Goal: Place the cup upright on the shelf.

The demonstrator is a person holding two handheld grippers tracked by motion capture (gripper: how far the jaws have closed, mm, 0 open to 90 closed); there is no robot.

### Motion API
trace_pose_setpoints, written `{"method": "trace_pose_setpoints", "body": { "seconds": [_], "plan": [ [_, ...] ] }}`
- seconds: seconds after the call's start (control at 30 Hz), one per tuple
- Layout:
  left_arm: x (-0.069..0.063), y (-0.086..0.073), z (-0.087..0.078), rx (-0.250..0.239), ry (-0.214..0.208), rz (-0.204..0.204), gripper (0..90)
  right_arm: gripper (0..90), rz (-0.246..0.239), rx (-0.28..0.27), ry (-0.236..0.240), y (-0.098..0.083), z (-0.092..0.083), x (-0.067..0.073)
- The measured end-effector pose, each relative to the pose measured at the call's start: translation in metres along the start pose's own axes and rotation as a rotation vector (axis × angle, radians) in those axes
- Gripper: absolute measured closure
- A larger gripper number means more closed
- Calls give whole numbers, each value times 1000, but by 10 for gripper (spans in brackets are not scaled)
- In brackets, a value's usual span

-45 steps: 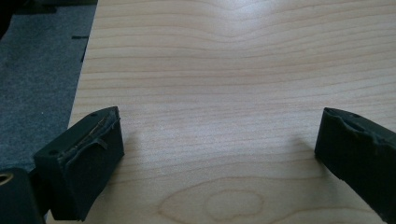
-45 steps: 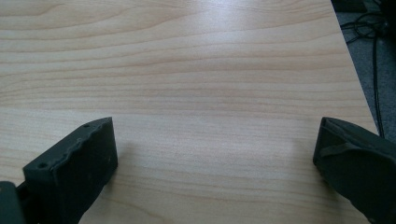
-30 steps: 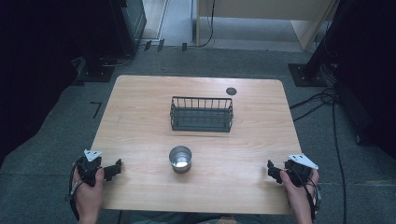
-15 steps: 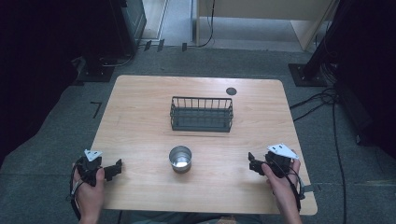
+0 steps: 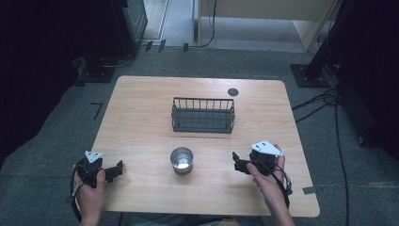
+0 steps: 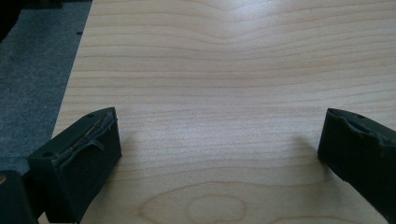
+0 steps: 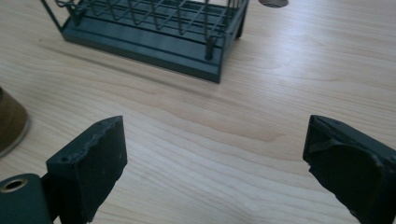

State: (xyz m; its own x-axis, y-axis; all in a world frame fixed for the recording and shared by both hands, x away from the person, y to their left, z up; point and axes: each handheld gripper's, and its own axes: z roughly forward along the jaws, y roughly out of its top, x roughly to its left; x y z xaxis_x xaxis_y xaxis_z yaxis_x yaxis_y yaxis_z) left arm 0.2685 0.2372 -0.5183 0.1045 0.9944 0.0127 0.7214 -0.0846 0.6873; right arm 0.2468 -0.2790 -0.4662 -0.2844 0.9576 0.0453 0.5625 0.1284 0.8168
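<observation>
A small metal cup stands upright on the wooden table, in front of a dark wire basket. My right gripper hovers just right of the cup and points left toward it. In the right gripper view my right gripper is open; its jaws have just been closing a little, with bare wood between them. The cup sits at the left edge there, the basket ahead. My left gripper rests near the table's front left, and in its own view it is open over bare wood.
A small dark round disc lies behind the basket near the table's far edge. Grey carpet surrounds the table, with cables on the floor at the right and dark stands at the back corners.
My right gripper has moved left from the table's right edge toward the cup and risen a little. The left gripper, the cup and the basket have stayed put.
</observation>
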Motion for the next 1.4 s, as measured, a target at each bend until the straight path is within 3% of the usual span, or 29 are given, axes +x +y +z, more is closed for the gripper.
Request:
{"method": "trace_pose_setpoints", "body": {
  "seconds": [0.5, 0.7, 1.4],
  "plan": [
    [0, 0, 0, 0, 0, 0, 0, 40, -36, 4, 104, 7, 10, 39],
    [0, 0, 0, 0, 0, 0, 0, 0, -44, 0, 207, 8, 13, 58],
    [0, 0, 0, 0, 0, 0, 0, 0, -95, 0, 330, 18, 26, 117]
  ]
}}
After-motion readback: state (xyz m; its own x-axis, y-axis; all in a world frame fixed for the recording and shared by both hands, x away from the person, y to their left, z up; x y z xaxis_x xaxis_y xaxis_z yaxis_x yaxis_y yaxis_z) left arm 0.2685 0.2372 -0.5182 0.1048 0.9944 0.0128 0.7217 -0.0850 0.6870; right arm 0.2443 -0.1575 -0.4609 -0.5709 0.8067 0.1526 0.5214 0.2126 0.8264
